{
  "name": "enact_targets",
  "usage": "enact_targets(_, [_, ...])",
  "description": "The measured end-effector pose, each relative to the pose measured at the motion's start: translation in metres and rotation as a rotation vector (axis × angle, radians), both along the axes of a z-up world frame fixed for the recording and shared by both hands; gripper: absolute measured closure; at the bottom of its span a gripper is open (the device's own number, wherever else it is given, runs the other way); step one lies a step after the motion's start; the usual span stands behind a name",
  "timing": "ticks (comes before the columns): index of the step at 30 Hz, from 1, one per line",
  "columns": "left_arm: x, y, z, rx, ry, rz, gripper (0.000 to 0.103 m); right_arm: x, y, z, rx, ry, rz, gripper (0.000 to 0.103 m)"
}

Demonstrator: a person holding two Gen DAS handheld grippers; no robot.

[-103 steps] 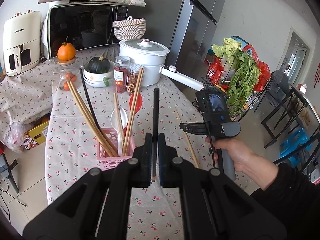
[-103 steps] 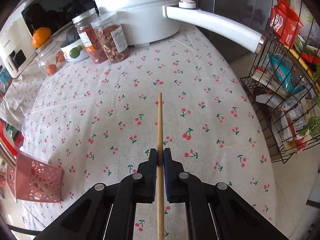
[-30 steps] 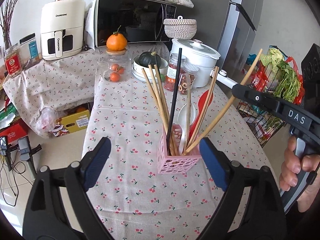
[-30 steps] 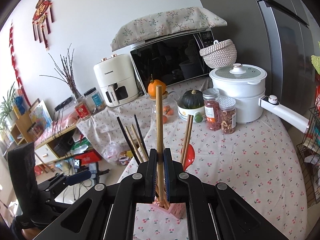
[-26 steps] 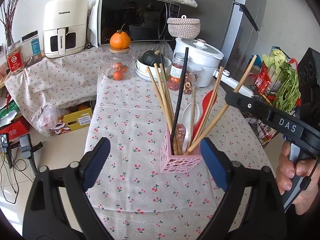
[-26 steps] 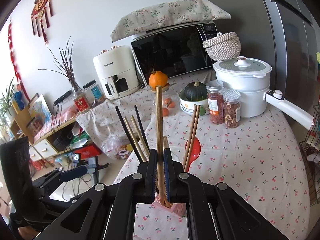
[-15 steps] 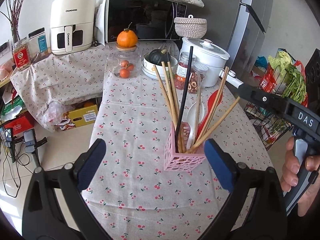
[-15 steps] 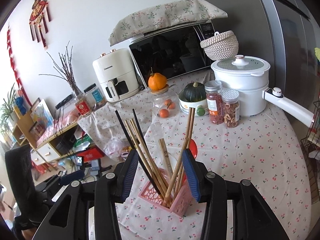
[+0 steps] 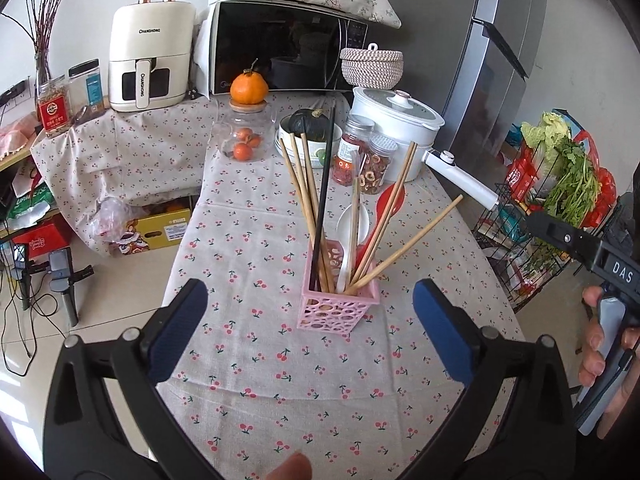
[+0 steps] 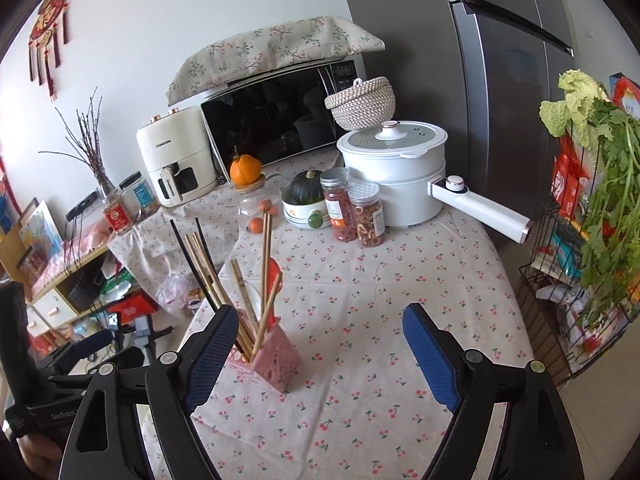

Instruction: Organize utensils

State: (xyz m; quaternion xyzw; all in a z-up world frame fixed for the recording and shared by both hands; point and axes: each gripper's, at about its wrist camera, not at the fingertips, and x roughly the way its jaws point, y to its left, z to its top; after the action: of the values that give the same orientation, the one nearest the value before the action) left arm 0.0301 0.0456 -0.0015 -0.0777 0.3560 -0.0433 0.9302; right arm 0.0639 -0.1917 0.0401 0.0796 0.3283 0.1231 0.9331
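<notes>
With both grippers' fingers (image 9: 178, 328) wide and empty, the holder (image 9: 339, 306) looks full; no loose utensils show.

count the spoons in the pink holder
2: a white spoon and a red spoon right of it, both standing in the pink holder; chopsticks may hide more.

Bright daylight, sharp, fisheye-bent, dark corners
</notes>
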Motion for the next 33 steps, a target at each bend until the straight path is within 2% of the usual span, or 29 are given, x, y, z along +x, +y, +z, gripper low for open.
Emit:
enact_targets(2, [-0.006, -0.008, 0.005, 0.017, -0.009, 0.018, 0.001, -0.009, -0.009, 0.001, -0.029, 0.001, -0.025, 0.009])
enact_targets(5, [-0.012, -0.023, 0.011, 0.083, -0.012, 0.020, 0.001, -0.025, -0.016, 0.003, -0.093, -0.009, -0.052, 0.002])
enact_targets(9, [-0.022, -0.040, 0.020, 0.150, -0.064, 0.035, 0.001, -0.042, -0.014, 0.005, -0.209, -0.020, -0.080, 0.000])
enact_targets(11, [-0.024, -0.045, 0.023, 0.154, -0.075, 0.041, 0.001, -0.049, -0.012, 0.007, -0.235, -0.039, -0.083, 0.000])
enact_targets(15, [-0.024, -0.052, 0.023, 0.120, -0.068, 0.040, 0.001, -0.055, -0.011, 0.011, -0.234, -0.064, -0.076, 0.000])
enact_targets(26, [-0.022, -0.061, 0.018, 0.134, -0.050, 0.046, 0.001, -0.051, -0.028, 0.012, -0.165, -0.042, -0.123, 0.000])
enact_targets(33, [-0.023, -0.061, 0.020, 0.142, -0.060, 0.051, 0.001, -0.053, -0.028, 0.013, -0.172, -0.050, -0.138, 0.000])
